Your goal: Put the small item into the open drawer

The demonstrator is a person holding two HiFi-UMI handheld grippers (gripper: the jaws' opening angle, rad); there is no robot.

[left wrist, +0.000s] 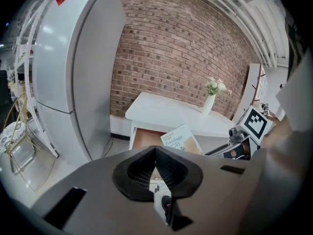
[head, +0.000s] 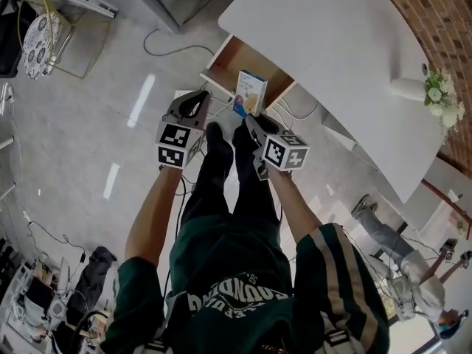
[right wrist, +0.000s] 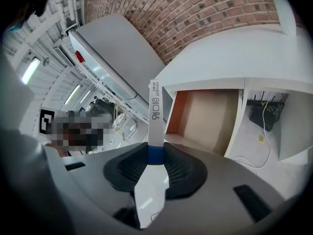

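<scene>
Near drawer — box lengthwise toward it

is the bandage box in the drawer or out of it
Out: the right gripper holds the bandage box upright, short of the open drawer.

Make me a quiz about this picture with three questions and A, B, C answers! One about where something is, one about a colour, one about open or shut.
1. The wooden drawer in the white table is: A shut, B open, C lying on the floor.
2. The wall behind the table is: A red-brown brick, B green tile, C blue paint.
3. The flat white-and-blue bandage box is: A inside the drawer, B on the tabletop, C between the right gripper's jaws.
Answers: B, its bare inside shows; A, bricks show in the left gripper view; C, the pads press on its two faces.
</scene>
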